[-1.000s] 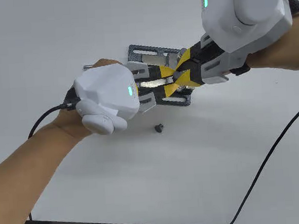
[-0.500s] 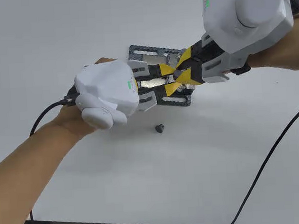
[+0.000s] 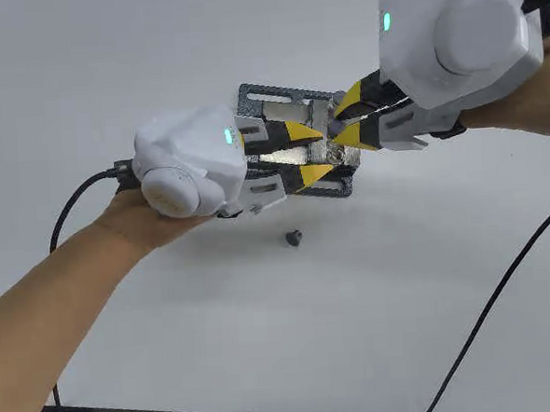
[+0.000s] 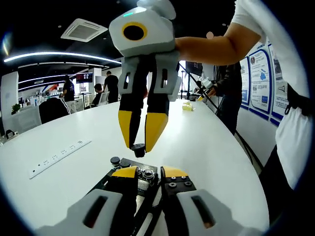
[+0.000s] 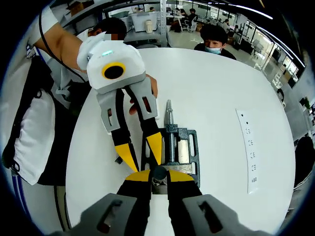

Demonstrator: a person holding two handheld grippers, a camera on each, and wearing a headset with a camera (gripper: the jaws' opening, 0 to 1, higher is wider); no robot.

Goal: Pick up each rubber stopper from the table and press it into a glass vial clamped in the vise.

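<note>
The rubber stopper is pinched between the closed yellow tips of the right gripper, which holds it just above the vise on the far part of the white table. The left gripper reaches in from the left with its jaws spread apart, its tips straddling the clamping area of the vise. A second stopper lies loose on the table near the vise, on its near side.

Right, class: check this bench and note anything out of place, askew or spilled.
Nothing stands out. The vise sits flat on the table. A loose stopper lies near it, as the task expects, and the right tongs hold another stopper at the vise.
</note>
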